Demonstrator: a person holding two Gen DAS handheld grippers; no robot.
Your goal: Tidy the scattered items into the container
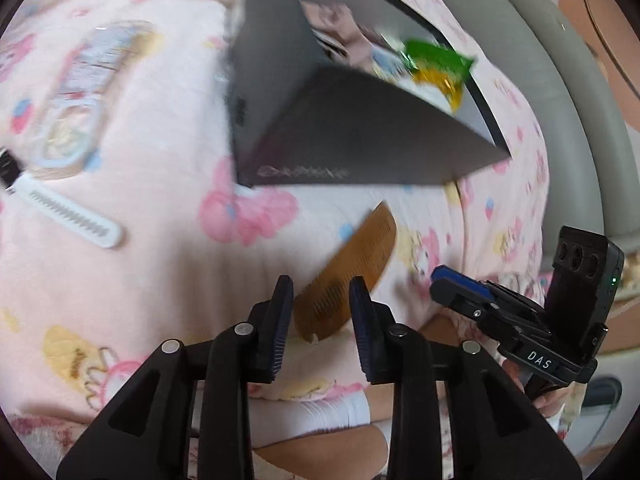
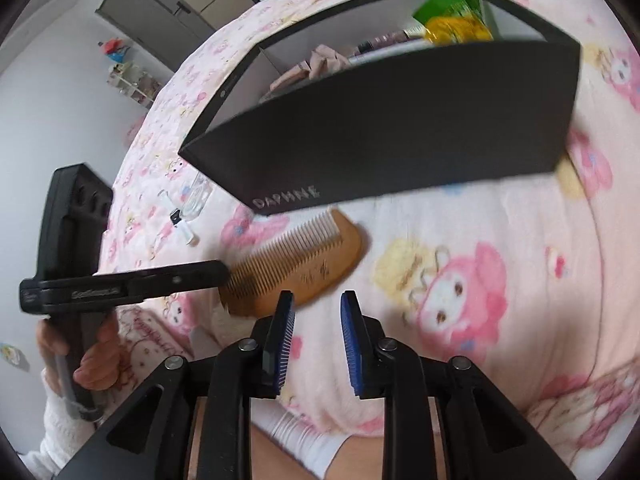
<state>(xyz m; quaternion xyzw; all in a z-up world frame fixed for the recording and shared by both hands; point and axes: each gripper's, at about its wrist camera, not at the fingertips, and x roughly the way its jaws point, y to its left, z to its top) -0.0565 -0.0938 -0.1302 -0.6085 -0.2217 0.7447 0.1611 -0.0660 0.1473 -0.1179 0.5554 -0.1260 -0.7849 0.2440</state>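
**Closing in on the last loose pieces of a bedtop tidy-up**

Hovering over a pink cartoon-print blanket (image 2: pixel 460 240) spread on a bed, two hand-held grippers are angled down toward a wooden comb (image 2: pixel 296 264) that lies flat on the fabric just in front of a dark cardboard box (image 2: pixel 400 140) marked "DAPHNE". The left hand-held gripper (image 1: pixel 320 300) has its jaws partly open, with the comb's near end showing between the pads but not pinched; it holds nothing. The right hand-held gripper (image 2: pixel 316 312) also stands partly open and empty, beside the comb's spine rather than over it. The comb probably sits there because it has yet to be collected, and the left jaws appear lined up to straddle it.

The box, open at the top, serves as the container: one green-and-yellow snack packet (image 2: pixel 456 12) leans against its far wall and one pinkish cloth item (image 2: pixel 316 62) lies inside, along with other contents too blurred to name. Still out on the blanket, well apart from the box, are one white watch strap (image 1: pixel 72 212) and one pastel oblong case (image 1: pixel 80 96). One comb, one box, two grippers.
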